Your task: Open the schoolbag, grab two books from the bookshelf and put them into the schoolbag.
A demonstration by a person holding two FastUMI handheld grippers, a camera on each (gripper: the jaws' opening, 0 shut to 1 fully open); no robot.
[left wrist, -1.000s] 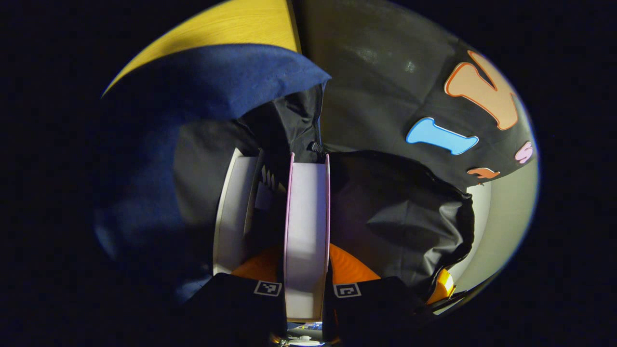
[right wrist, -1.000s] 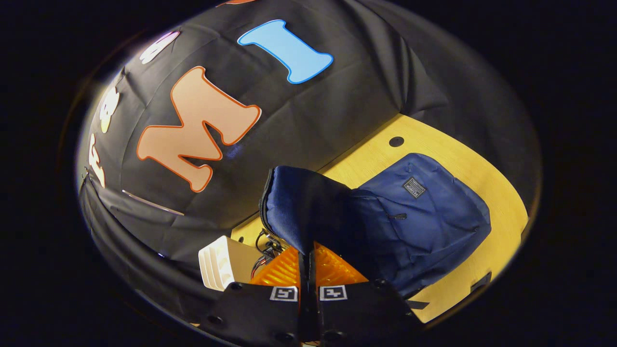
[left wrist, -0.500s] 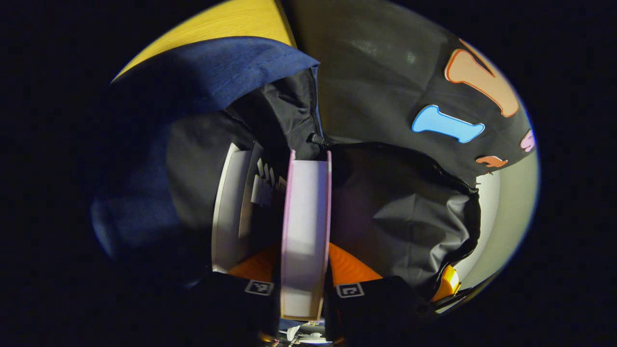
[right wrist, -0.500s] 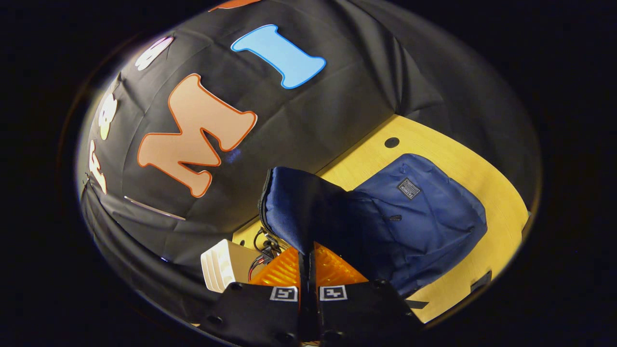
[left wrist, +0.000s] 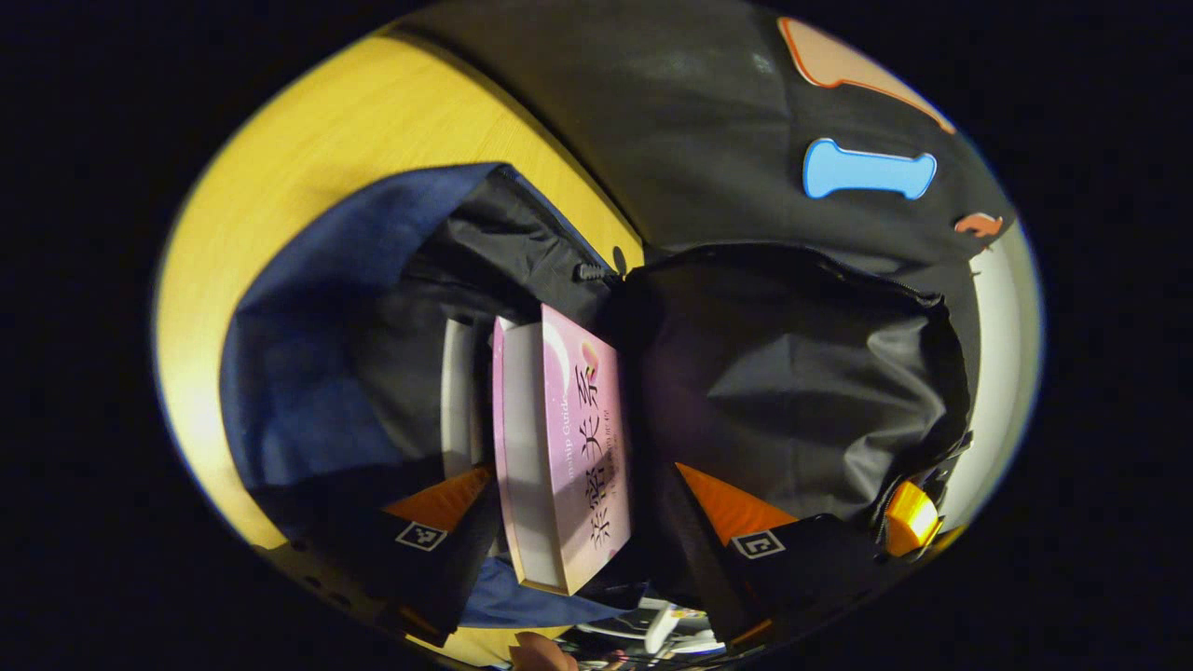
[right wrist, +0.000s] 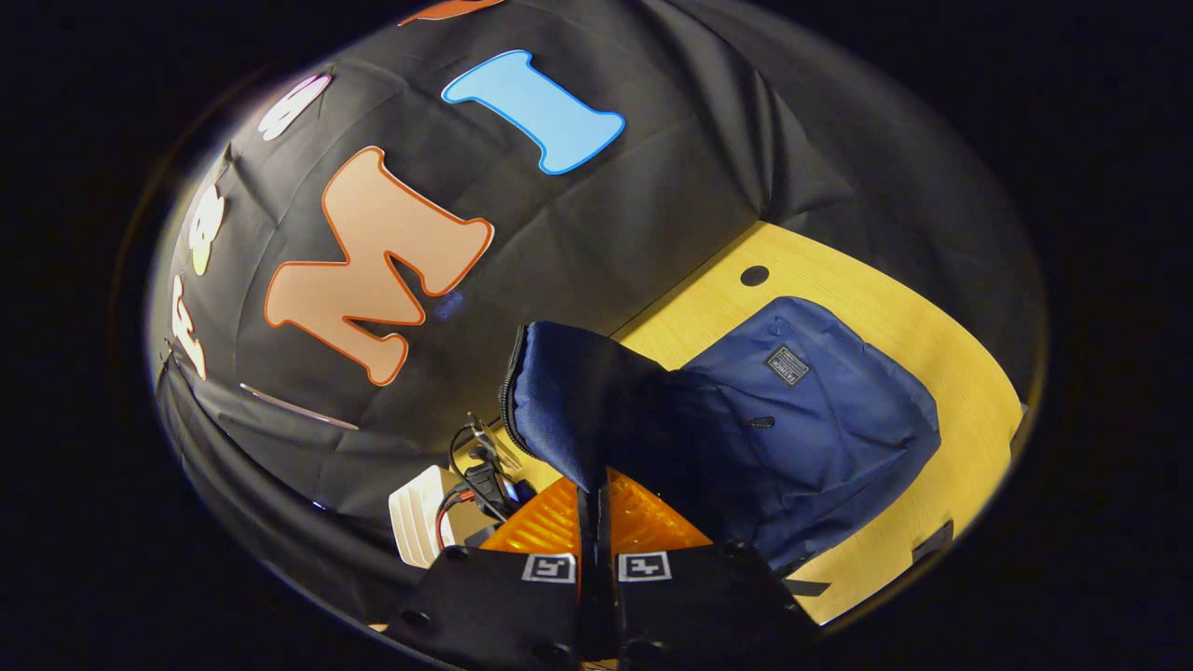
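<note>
The navy schoolbag (left wrist: 308, 373) lies open on the yellow table, and its black lining (left wrist: 792, 373) shows. A pink book (left wrist: 569, 447) stands tilted in the opening, next to a white book (left wrist: 457, 391) deeper inside. My left gripper (left wrist: 582, 522) is open, its fingers (left wrist: 438, 503) spread wider than the pink book, with a gap on the right side. In the right gripper view, my right gripper (right wrist: 594, 508) is shut on the bag's raised navy flap (right wrist: 578, 401). The bag's body (right wrist: 820, 401) lies behind it. The right gripper (left wrist: 909, 517) shows at the flap's edge in the left gripper view.
The yellow table (right wrist: 895, 308) has a round cable hole (right wrist: 754, 276) beyond the bag. A white ridged object (right wrist: 419, 513) with red and black cables (right wrist: 471, 475) sits at the lower left. The booth's black cloth wall (right wrist: 652, 205) stands right behind the table.
My left gripper has opened and let go of the pink book, which now leans in the bag. The left view has drawn back. The right gripper still holds the flap up.
</note>
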